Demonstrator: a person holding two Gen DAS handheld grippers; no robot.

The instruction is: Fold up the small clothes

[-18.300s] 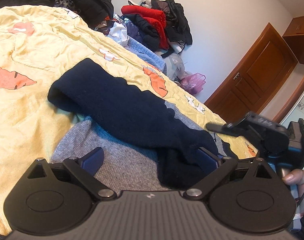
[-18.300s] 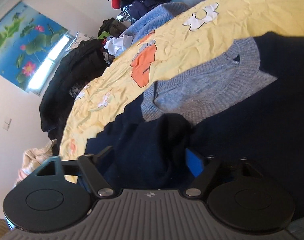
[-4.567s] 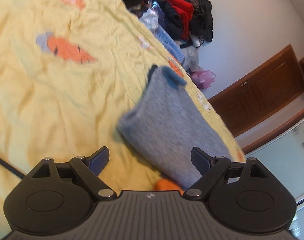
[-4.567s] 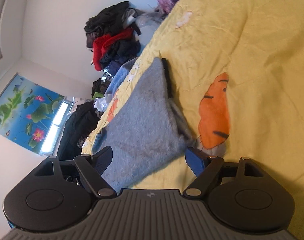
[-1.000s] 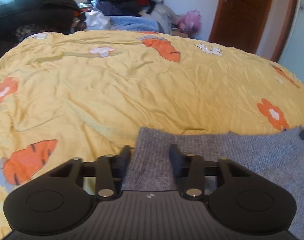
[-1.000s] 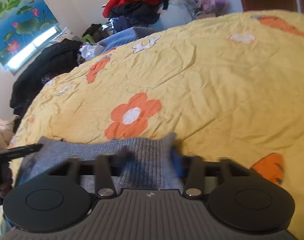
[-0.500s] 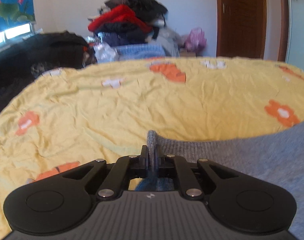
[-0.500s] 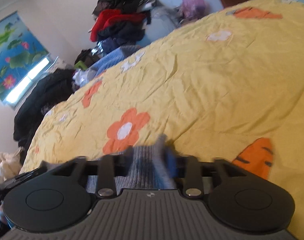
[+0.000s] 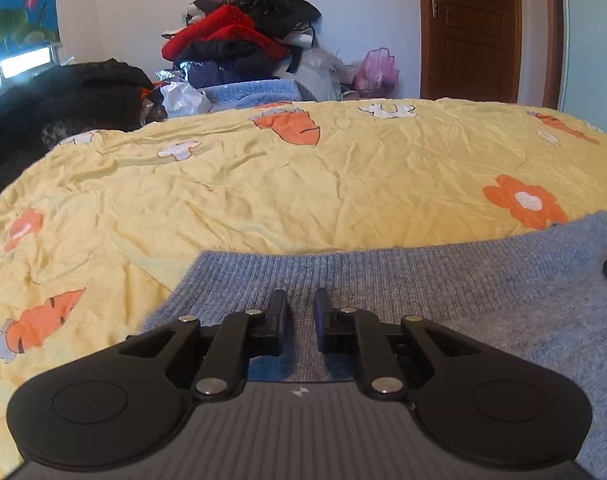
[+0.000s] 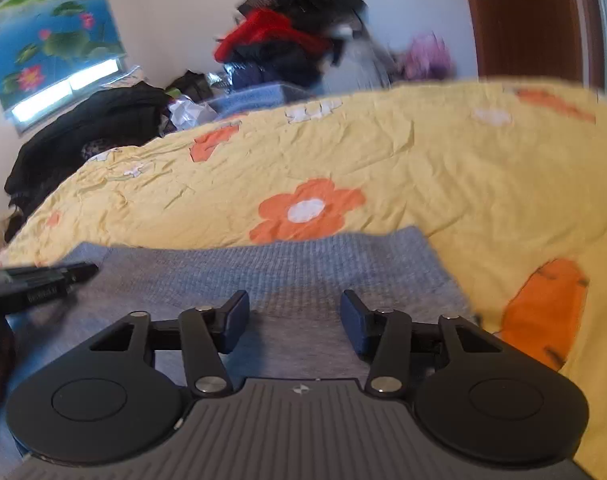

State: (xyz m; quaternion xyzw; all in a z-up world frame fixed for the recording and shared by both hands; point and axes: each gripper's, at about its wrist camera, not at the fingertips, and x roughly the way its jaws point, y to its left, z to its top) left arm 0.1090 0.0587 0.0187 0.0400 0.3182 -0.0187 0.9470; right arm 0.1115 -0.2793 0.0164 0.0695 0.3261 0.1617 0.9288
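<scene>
A yellow bedspread (image 9: 303, 184) with orange flowers and carrots fills the foreground — behind it a clothes pile (image 9: 243, 44) against the wall, a pink bag (image 9: 377, 68), a wooden door (image 9: 471, 28) and a lotus picture (image 10: 51, 28)

Daylight from the window (image 9: 21, 66) at upper left fills the room evenly, and it glares white. The left wrist view is sharp; the right wrist view is smeared by motion, most on the clothes pile (image 10: 291, 32) and door (image 10: 531, 20). Fisheye bends the bed (image 9: 303, 184) edges. Soft shadow lies under the fingers (image 9: 281, 316).
</scene>
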